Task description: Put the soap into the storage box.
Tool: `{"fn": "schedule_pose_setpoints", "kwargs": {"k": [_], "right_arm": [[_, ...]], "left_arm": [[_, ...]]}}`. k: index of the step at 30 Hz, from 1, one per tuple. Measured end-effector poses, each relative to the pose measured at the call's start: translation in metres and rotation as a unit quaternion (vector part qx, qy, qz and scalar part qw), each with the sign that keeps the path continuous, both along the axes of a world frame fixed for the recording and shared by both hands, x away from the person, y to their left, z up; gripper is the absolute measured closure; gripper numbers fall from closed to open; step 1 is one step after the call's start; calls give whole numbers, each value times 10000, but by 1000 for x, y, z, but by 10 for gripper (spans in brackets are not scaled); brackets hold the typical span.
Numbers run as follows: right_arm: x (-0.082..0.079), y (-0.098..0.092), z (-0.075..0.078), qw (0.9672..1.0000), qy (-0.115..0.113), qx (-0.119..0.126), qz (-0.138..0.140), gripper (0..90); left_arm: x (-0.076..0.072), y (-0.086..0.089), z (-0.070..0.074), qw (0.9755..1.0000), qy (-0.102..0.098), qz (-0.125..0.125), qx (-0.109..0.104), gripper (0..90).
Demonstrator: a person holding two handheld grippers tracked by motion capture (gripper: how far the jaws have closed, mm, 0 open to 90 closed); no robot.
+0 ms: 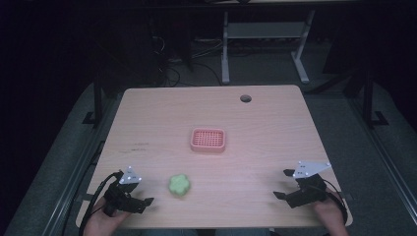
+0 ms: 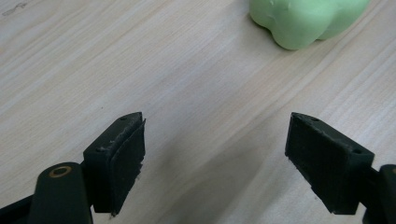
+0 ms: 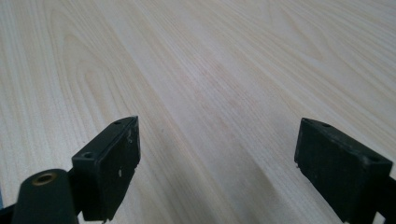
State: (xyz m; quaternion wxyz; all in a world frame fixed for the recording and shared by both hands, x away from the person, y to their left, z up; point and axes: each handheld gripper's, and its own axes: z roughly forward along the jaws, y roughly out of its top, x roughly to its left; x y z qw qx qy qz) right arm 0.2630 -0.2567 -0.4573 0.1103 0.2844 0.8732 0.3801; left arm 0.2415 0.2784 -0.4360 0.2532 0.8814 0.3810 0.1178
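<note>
A pale green lumpy lump of soft material (image 1: 179, 185) lies on the wooden table (image 1: 275, 123) near its front edge, left of the middle. My left gripper (image 1: 142, 191) rests just to the left of it, open, with nothing between its jaws. In the left gripper view the green lump (image 2: 306, 21) lies ahead and to the right of that gripper (image 2: 217, 135), apart from it. A pink slotted dish (image 1: 208, 140) sits at the table's centre. My right gripper (image 1: 282, 184) stands open at the front right, over bare wood (image 3: 219, 56).
A round cable hole (image 1: 245, 98) is near the table's far edge. Beyond the table stand the white legs of another desk (image 1: 225, 49) and cables on a dark floor. A hand (image 1: 328, 214) holds each gripper at the front edge.
</note>
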Motion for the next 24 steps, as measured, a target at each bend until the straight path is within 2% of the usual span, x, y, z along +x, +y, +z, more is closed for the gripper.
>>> {"fn": "schedule_pose_setpoints", "kwargs": {"k": [8, 24], "right_arm": [[-1, 2, 1, 10000, -14, -22, 38, 138], [-1, -1, 2, 10000, -43, 26, 11, 138]], "left_arm": [[-3, -10, 3, 9999, -57, -155, 23, 201], [-1, -26, 5, 9995, 95, -314, 44, 199]]}}
